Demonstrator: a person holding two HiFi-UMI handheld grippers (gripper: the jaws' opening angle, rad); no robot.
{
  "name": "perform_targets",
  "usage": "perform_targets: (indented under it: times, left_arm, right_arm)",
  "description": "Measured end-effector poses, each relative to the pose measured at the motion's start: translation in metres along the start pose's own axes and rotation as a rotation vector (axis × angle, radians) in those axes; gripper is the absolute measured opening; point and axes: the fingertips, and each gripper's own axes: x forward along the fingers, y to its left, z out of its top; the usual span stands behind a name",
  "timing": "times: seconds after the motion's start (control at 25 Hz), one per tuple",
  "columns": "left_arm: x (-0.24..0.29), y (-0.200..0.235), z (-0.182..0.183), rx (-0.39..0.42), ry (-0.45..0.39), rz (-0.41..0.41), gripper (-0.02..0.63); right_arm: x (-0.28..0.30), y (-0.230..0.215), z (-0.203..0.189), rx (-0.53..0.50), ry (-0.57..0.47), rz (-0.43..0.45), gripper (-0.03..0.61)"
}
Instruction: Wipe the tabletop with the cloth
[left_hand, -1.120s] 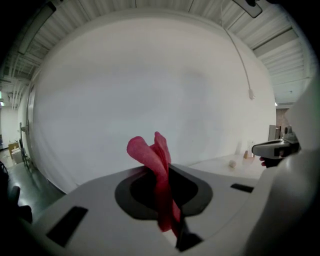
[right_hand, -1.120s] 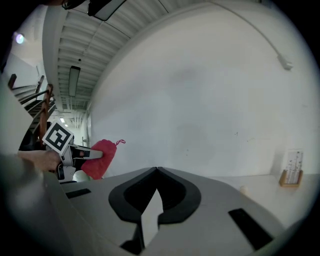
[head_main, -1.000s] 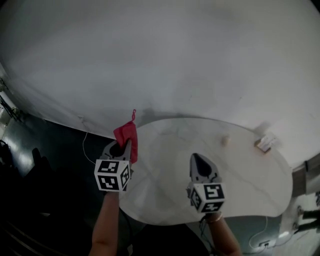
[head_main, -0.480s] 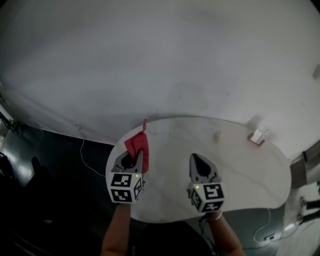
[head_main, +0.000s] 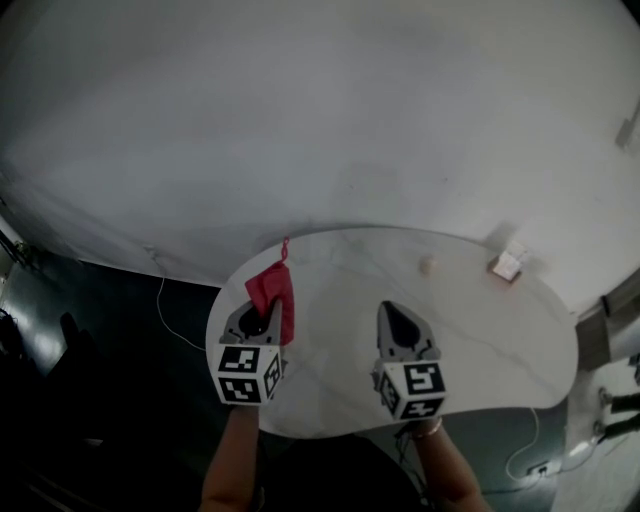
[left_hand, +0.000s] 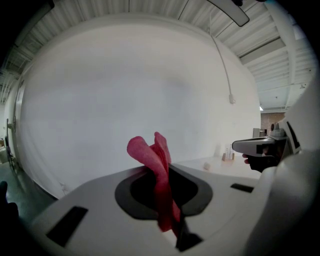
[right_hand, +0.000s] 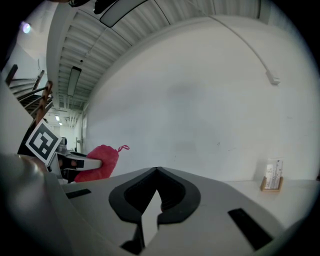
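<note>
Setting: a plain white wall (head_main: 350, 130) fills the background. Below it is a dark floor (head_main: 90, 360) with a thin pale cable (head_main: 163, 300) trailing across it.

Tabletop: a white, rounded, smooth tabletop (head_main: 490, 335) lies under and ahead of both pairs of fingers.

Left gripper: the left gripper (head_main: 258, 318) is held above the tabletop's edge, on the side away from the right fingers. Its fingers are clamped on the cloth.

Cloth: a small red fabric cloth (left_hand: 159, 175) is bunched and pinched between the left fingers. Its folds stand up past the fingertips, and a thin loop shows at its top. It appears to be held off the tabletop, not pressed to it.

Right gripper: the right gripper (head_main: 393, 318) is beside the left one, over the tabletop. Its fingers are closed tip to tip with nothing between them.

Other things: a small pale round object (head_main: 427, 265) sits well beyond the right fingers. A small upright card holder (head_main: 505, 265) stands further out, on the side away from the left fingers.

Progress: the cloth is picked up and ready. No wiping contact shows, and no spill or mark can be made out, so the wiping itself seems not yet begun. Lowering the cloth and sweeping it across the surface looks to be what remains.
</note>
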Motion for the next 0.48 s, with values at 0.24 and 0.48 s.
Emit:
perform_targets:
  times: [0.24, 0.48]
  left_arm:
    - [-0.0035, -0.0025, 0.0003, 0.003, -0.008, -0.002, 0.041]
    - [-0.0053, -0.0038, 0.0030, 0.005, -0.010, -0.001, 0.041]
  right_arm:
    - [-0.0053, 0.0040, -0.0007, -0.003, 0.000, 0.002, 0.002]
    - [-0.0075, 0.0010, -0.0034, 0.007, 0.007, -0.002, 0.002]
